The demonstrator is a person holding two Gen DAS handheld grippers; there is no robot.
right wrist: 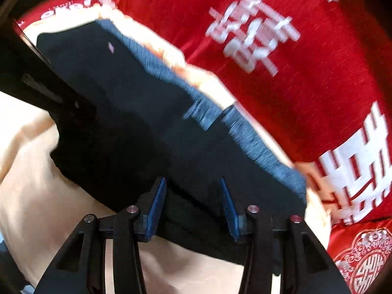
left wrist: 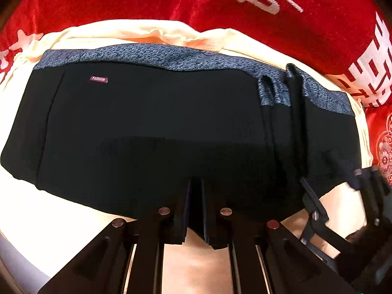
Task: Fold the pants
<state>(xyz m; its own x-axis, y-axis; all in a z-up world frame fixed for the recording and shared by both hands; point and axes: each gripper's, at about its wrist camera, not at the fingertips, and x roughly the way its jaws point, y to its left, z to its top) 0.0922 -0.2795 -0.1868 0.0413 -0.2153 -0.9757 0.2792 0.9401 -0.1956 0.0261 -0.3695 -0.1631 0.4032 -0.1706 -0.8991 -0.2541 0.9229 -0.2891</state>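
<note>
Black pants (left wrist: pixel 152 132) with a blue-grey patterned waistband (left wrist: pixel 171 56) lie folded on a cream cloth (left wrist: pixel 44 215); a small "FASHION" label sits near the waistband's left. My left gripper (left wrist: pixel 196 196) is shut on the near edge of the pants. My right gripper (right wrist: pixel 193 196) is open, its blue pads (right wrist: pixel 156 205) either side of the near edge of the pants (right wrist: pixel 137 112); the view is motion-blurred. The right gripper also shows at the left wrist view's right edge (left wrist: pixel 343 208).
A red cloth with white characters (left wrist: pixel 245 12) covers the surface beyond the cream cloth and also shows in the right wrist view (right wrist: pixel 294 73). The left gripper's dark body (right wrist: pixel 36 83) crosses the right wrist view's left side.
</note>
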